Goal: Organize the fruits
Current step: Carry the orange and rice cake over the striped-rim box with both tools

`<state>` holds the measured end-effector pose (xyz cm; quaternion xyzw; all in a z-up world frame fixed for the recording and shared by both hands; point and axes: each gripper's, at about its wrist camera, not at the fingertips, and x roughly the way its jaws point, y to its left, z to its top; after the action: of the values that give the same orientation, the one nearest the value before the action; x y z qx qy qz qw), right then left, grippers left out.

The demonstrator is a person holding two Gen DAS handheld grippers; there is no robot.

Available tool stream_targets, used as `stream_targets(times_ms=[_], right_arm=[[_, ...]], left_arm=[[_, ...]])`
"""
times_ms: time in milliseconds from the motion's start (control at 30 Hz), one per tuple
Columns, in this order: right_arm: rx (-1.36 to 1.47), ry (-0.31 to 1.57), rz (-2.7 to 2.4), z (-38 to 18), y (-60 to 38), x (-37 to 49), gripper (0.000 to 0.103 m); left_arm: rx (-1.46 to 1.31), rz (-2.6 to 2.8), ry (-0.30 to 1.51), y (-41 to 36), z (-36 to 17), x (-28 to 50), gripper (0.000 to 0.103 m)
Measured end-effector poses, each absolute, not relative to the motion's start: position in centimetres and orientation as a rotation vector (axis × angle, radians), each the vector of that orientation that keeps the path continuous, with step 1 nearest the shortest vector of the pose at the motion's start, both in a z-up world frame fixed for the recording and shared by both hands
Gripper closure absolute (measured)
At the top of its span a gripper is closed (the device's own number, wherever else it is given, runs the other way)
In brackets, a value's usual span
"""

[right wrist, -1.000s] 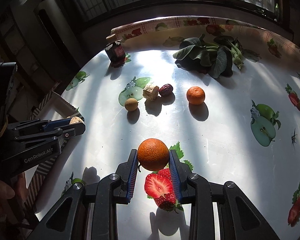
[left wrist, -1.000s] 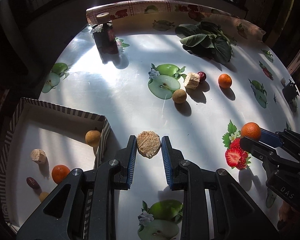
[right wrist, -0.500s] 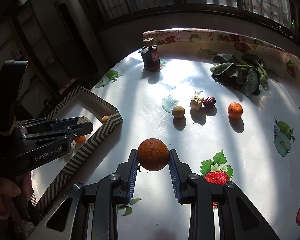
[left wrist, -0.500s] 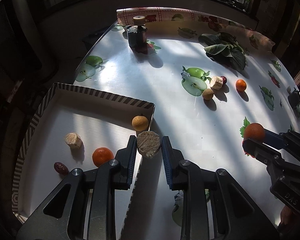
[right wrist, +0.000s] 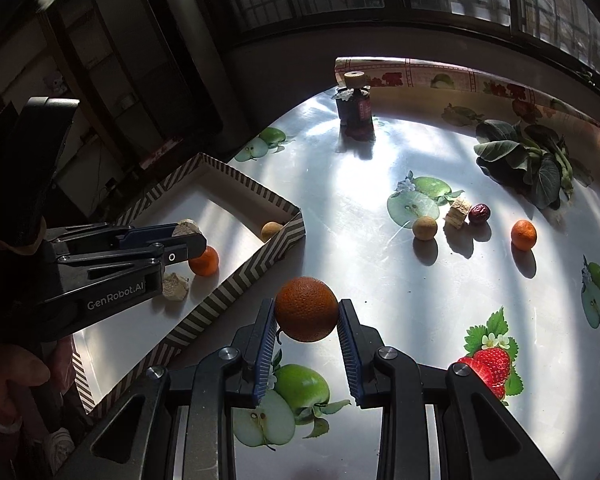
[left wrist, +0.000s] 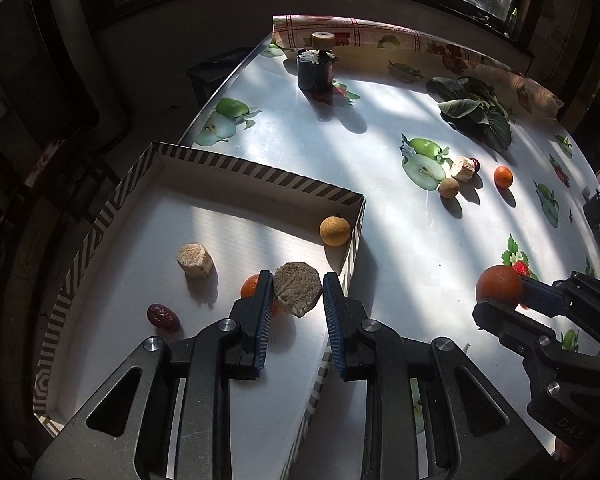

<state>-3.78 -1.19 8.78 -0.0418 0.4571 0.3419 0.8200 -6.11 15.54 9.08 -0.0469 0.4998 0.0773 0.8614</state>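
Note:
My left gripper [left wrist: 297, 294] is shut on a beige fruit chunk [left wrist: 298, 289] and holds it above the striped box [left wrist: 260, 172], near its right wall. The box holds a beige chunk [left wrist: 195, 260], a red date [left wrist: 163, 317], a small orange [left wrist: 250, 286] and a yellow-brown round fruit [left wrist: 334, 231]. My right gripper [right wrist: 307, 316] is shut on a large orange [right wrist: 307, 309] above the table, just right of the box [right wrist: 236, 280]. On the table lie a round fruit [right wrist: 424, 227], a chunk [right wrist: 458, 210], a date [right wrist: 480, 213] and a small orange [right wrist: 523, 234].
A dark jar [left wrist: 315, 65] with a cork lid stands at the table's far edge. A bunch of leafy greens [left wrist: 476, 114] lies at the back right. The tablecloth [right wrist: 380, 272] carries printed apples and strawberries. The table's left edge drops off beside the box.
My left gripper carried the beige chunk from the table leftward over the box wall. My right gripper lifted the large orange and moved it left toward the box.

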Motion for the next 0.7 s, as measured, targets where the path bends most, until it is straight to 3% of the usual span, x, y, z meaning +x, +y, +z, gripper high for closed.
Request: stream_targets(times_ms=[700], right_arm=[[-0.197,0.987,0.956,8.3,8.5,-6.9,0.073]], left_arm=[[-0.213,0.361,1.079,24.9,7.4,-11.7,0.079]])
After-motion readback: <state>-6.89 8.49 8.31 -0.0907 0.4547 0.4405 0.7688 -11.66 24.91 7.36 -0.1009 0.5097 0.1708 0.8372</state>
